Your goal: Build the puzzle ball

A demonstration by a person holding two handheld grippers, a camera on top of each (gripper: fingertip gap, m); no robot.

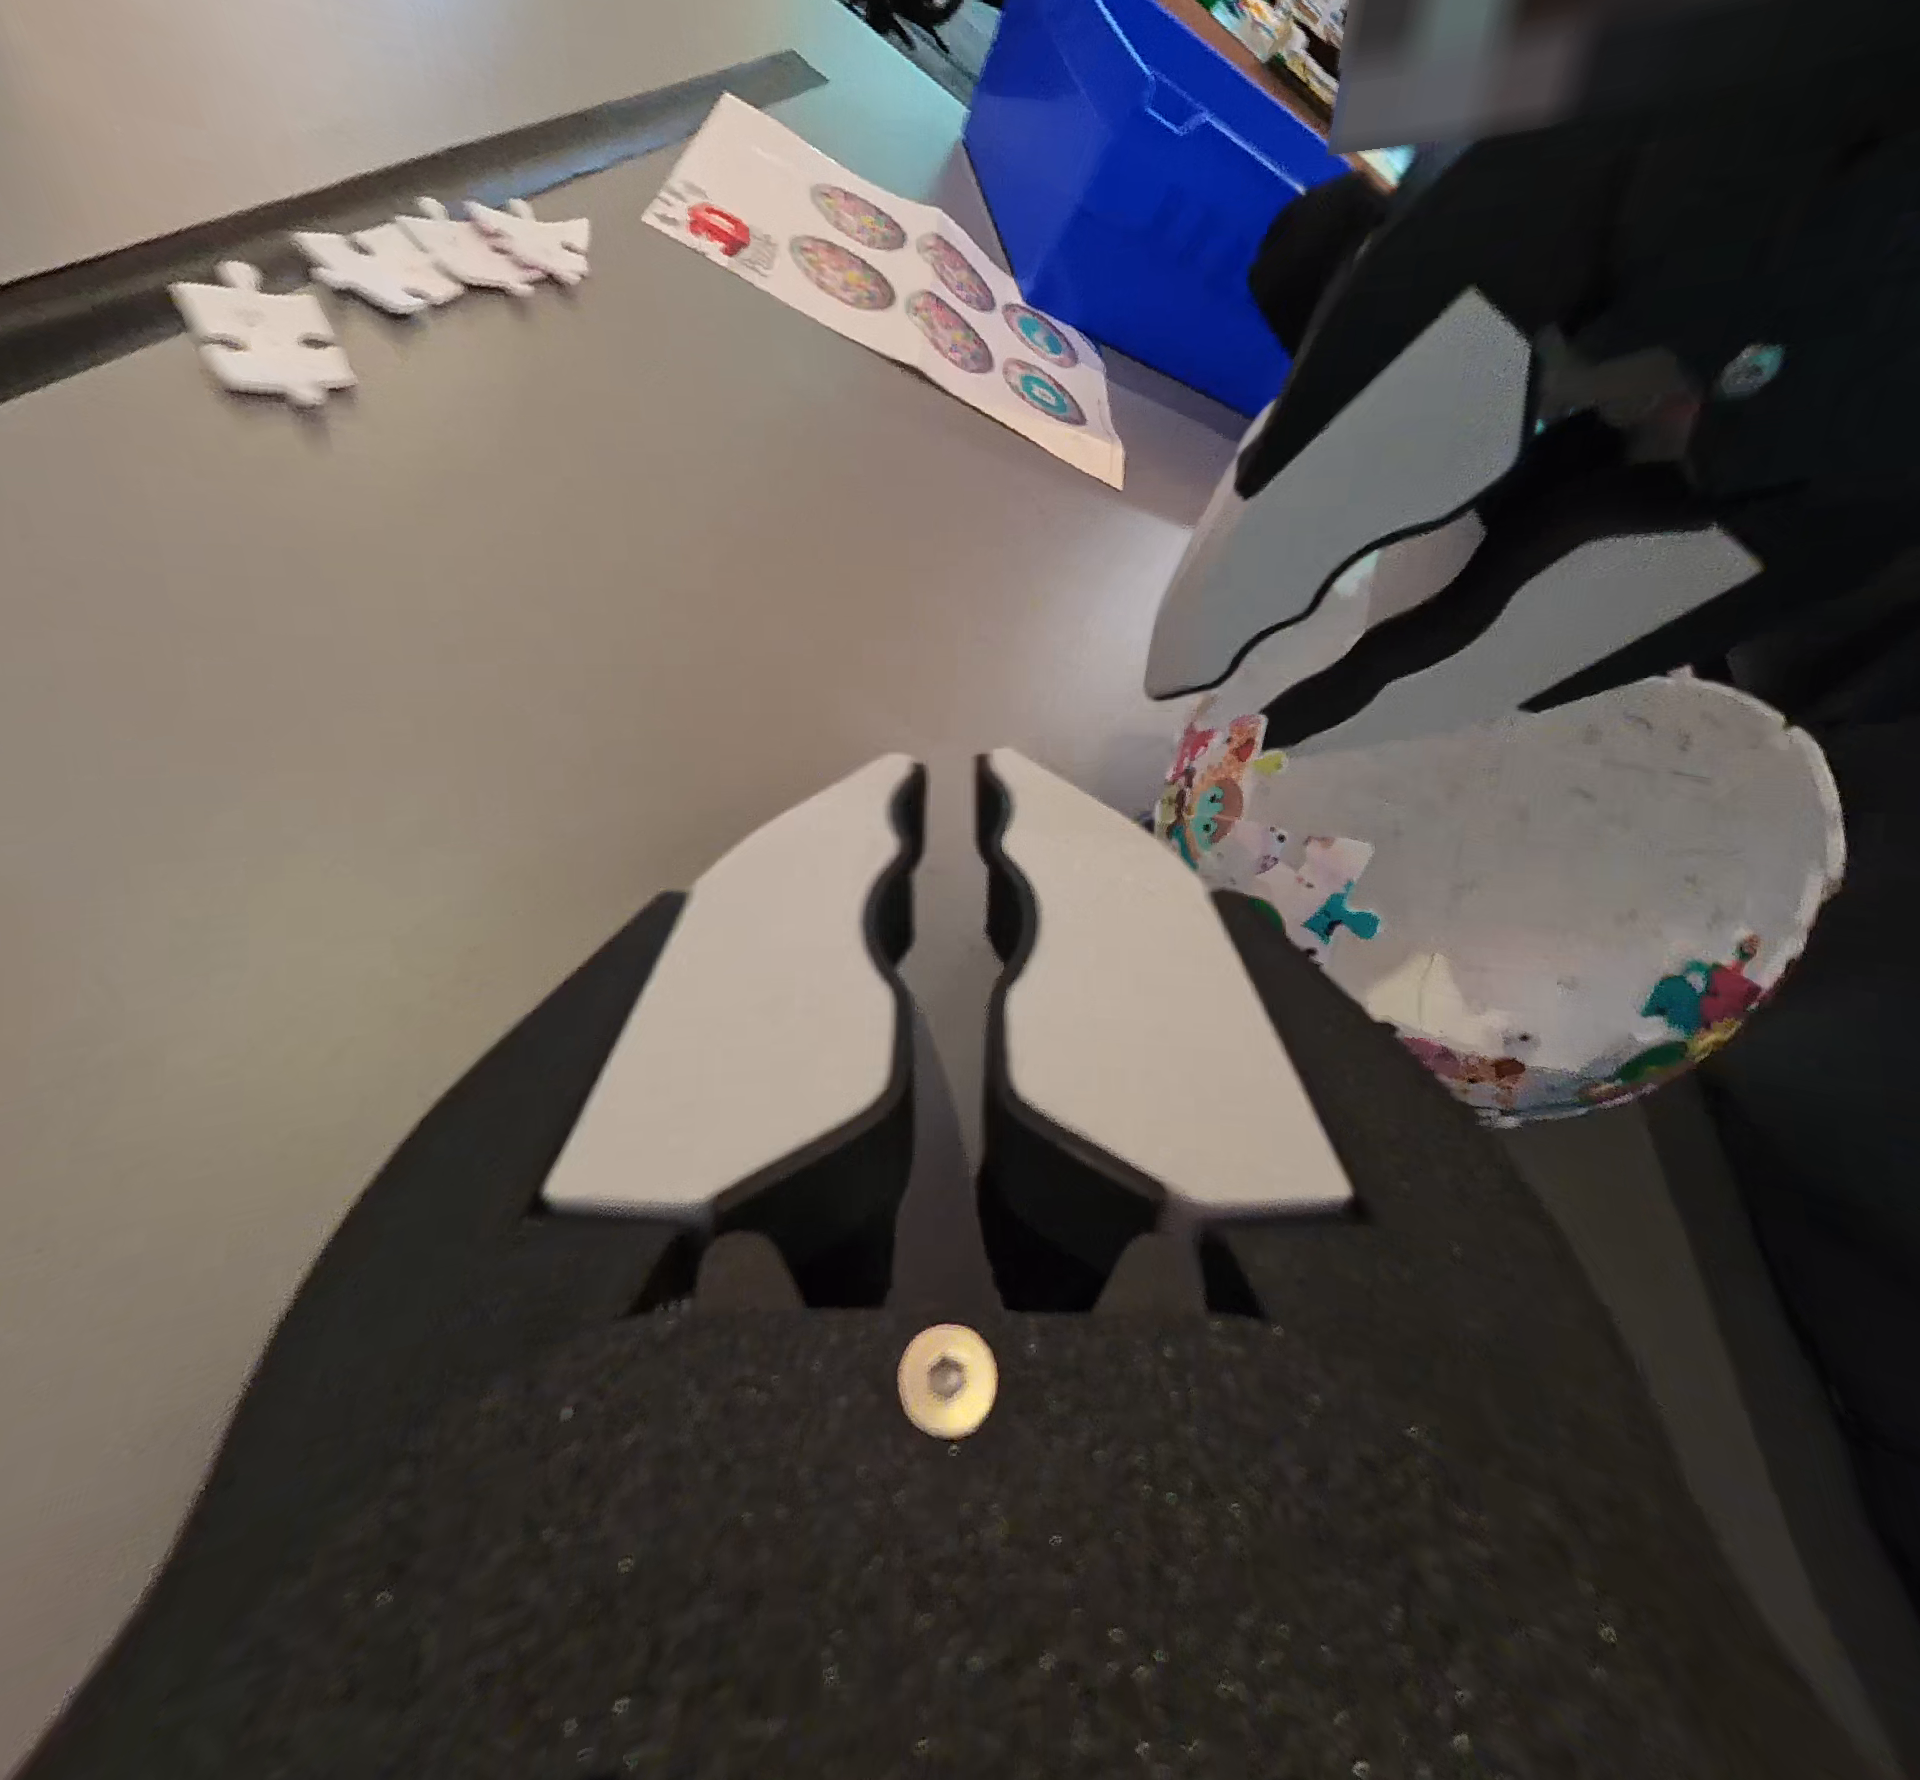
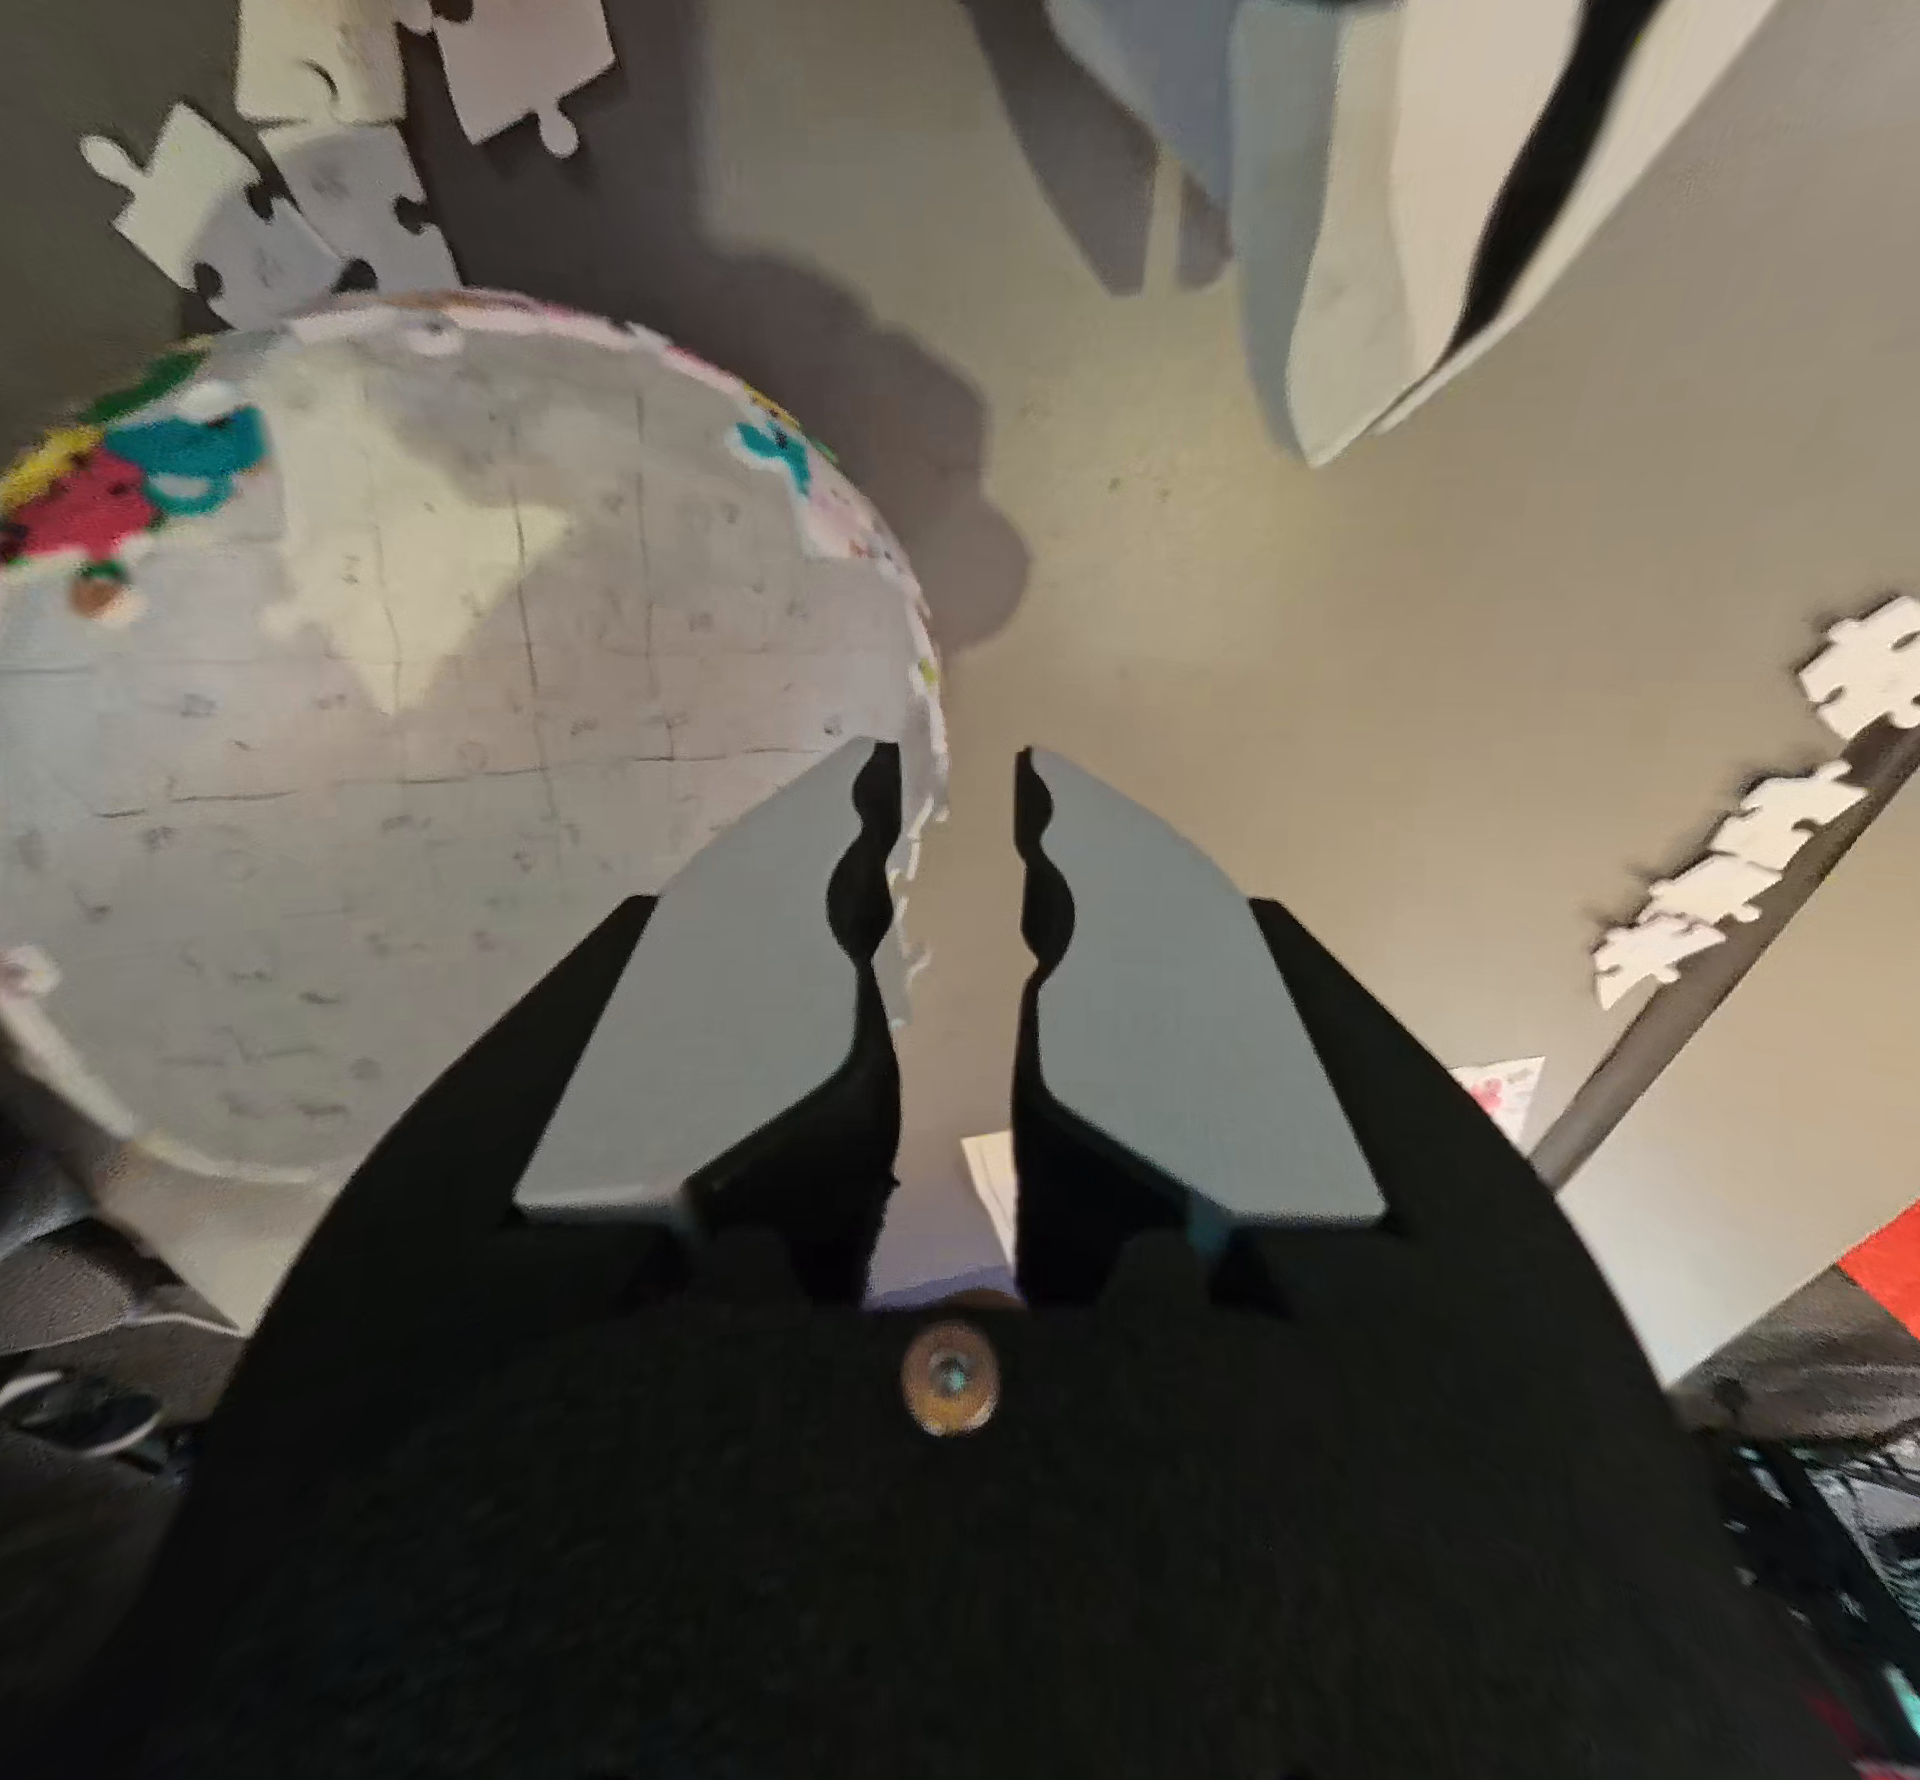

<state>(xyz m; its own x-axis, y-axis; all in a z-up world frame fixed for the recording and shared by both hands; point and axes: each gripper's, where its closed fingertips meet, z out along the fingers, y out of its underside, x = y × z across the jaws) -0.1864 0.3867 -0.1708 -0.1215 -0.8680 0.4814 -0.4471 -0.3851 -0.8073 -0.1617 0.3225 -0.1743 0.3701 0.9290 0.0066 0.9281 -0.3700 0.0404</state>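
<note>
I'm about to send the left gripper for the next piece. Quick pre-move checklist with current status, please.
1. Left gripper empty: ok, jaws almost closed on nothing.
2. Left jaws wide enough to take a piece: not ok, they need opening.
3. Right gripper steadying the half-built ball: cannot tell; jaws are apart at its rim, contact unclear.
4. Loose pieces accessible: ok, lying flat on the table, white side up.
5. Which piece fits next: cannot tell, printed sides are hidden.
</note>
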